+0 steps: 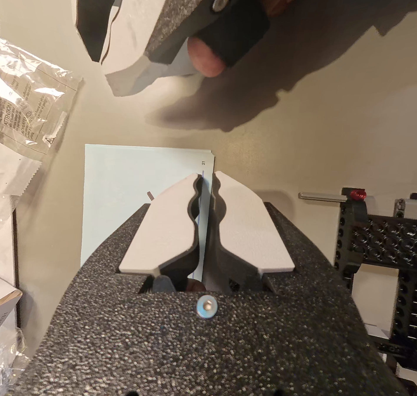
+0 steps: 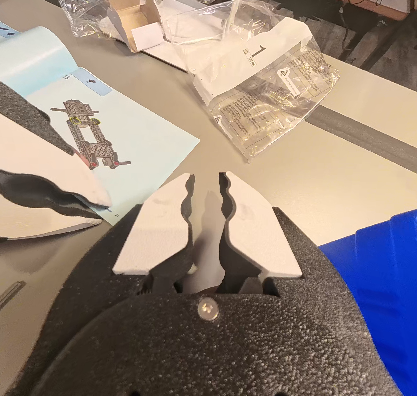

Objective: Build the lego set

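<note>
Nearest to where I stand, the left tongs, with pale smooth finger plates, wavy dark rubbery pads and a pebbled black body, are nearly closed on the edge of a thin pale-blue page of a paper instruction booklet; the sheet runs up between the two pads, and from the right wrist view the same tongs pinch the page's near corner, lifting it off the counter. That booklet lies open on the matte beige counter, its glossy page printed with a drawing of a grey studded brick model, another leaf curling upward behind. The right tongs, of the same make, stand partly spread with bare counter showing between the pads, gripping nothing, just beside the booklet's right corner; in the left wrist view they hover above the counter with a fingertip on the handle. To the right a black studded brick frame with a grey axle and red bush rests on the counter. Beyond lies a crinkled clear plastic bag with printed panels, then an open brown-lined cardboard box and more clear wrap. A bright blue smooth surface edges in at right, and a dark grey strip crosses the counter.
</note>
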A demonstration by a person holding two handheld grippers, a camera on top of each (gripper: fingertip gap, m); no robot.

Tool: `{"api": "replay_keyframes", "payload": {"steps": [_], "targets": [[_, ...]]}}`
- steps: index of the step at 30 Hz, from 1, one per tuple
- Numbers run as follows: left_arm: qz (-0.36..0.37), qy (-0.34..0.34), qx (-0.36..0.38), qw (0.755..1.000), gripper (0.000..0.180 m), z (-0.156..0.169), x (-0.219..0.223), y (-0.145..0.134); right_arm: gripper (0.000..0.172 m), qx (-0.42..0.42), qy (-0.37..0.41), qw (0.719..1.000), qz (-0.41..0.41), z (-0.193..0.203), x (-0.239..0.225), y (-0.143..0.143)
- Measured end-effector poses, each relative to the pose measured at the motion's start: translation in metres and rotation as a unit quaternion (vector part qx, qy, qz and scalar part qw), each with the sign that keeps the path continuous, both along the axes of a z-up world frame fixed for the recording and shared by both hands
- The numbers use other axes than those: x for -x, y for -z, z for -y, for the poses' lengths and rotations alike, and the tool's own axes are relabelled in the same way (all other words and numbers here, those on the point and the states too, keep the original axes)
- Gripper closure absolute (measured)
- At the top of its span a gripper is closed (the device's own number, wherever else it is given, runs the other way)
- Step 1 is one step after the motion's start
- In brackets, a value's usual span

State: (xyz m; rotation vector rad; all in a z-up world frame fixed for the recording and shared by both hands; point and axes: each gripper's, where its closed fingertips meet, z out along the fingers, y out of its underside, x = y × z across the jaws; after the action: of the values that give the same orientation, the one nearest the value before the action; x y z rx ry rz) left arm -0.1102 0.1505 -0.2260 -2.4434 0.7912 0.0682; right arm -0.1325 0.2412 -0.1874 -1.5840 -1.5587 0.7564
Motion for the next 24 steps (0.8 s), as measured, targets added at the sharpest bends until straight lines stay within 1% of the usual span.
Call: {"api": "replay_keyframes", "payload": {"steps": [5, 9, 16, 24], "targets": [[-0.007, 0.002, -0.002, 1.0, 0.173, 0.0, 0.0, 0.0, 0.149, 0.003, 0.0, 1.0, -0.001, 0.0, 0.0, 0.0], [0.002, 0.002, -0.002, 1.0, 0.18, 0.001, -0.001, -0.001, 0.149, 0.005, -0.003, 1.0, 0.0, 0.0, 0.0, 0.0], [0.004, 0.001, -0.002, 1.0, 0.18, 0.002, 0.0, -0.002, 0.149, 0.002, -0.005, 1.0, 0.001, 0.001, 0.0, 0.0], [0.026, -0.02, -0.02, 0.999, 0.18, 0.0, 0.003, -0.014, 0.149, 0.002, -0.009, 1.0, 0.001, 0.002, 0.001, 0.001]]}}
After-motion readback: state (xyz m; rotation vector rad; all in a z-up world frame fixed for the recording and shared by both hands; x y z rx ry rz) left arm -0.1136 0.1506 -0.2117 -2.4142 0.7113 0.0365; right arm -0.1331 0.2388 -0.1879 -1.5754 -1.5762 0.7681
